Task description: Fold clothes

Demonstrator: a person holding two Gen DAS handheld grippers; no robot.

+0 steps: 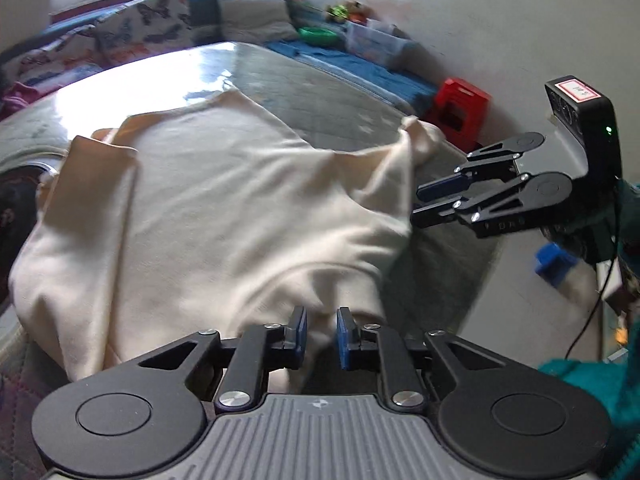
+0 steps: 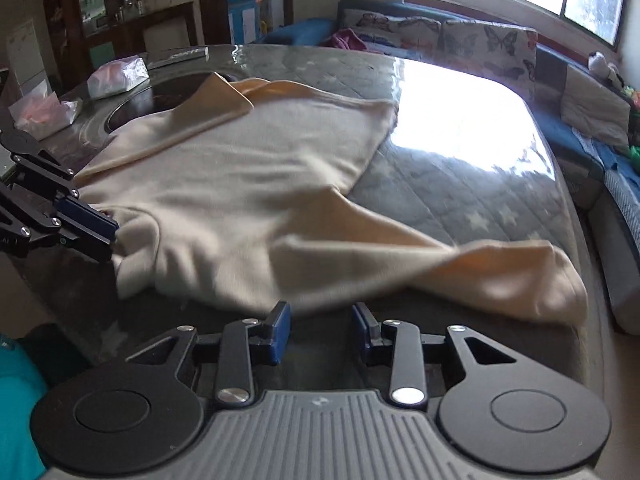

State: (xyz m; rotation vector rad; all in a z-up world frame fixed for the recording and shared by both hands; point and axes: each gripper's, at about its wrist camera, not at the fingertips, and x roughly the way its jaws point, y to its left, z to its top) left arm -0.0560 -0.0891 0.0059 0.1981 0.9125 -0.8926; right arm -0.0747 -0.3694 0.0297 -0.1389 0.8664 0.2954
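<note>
Cream garment [image 1: 224,208], grey star-quilted table cover [image 2: 460,200], butterfly-print cushions [image 2: 480,40], red stool [image 1: 460,108]

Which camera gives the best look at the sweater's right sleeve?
The right wrist view: the sleeve stretches across the frame to its cuff, lying twisted on the table. The left wrist view shows the same sleeve only small and bunched at the far edge, beyond the right gripper.
</note>
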